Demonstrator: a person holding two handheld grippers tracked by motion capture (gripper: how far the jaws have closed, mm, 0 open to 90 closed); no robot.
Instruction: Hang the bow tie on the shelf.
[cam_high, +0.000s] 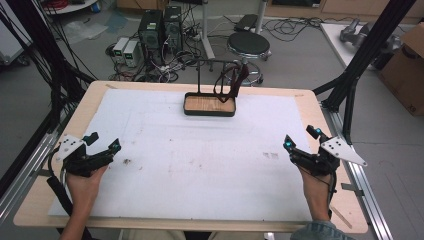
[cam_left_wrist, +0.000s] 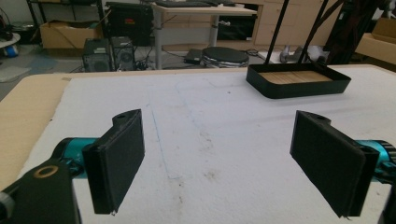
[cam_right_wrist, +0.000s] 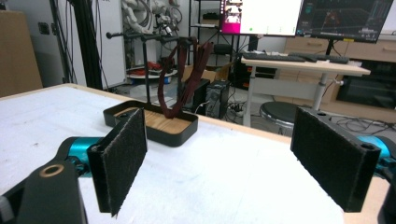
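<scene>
We hold both grippers, left gripper (cam_high: 104, 144) and right gripper (cam_high: 301, 139), with jaws released and empty; the strap (cam_high: 227, 80) hangs on its stand (cam_high: 200, 75) over the tray (cam_high: 209, 112), far across the desk (cam_high: 200, 165), untouched.

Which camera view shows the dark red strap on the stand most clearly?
The right gripper view: the strap hangs in full from the stand's bar down to the tray. The high view shows the strap small and far away. The left gripper view shows the tray and stand posts, but the strap is hard to make out.
</scene>
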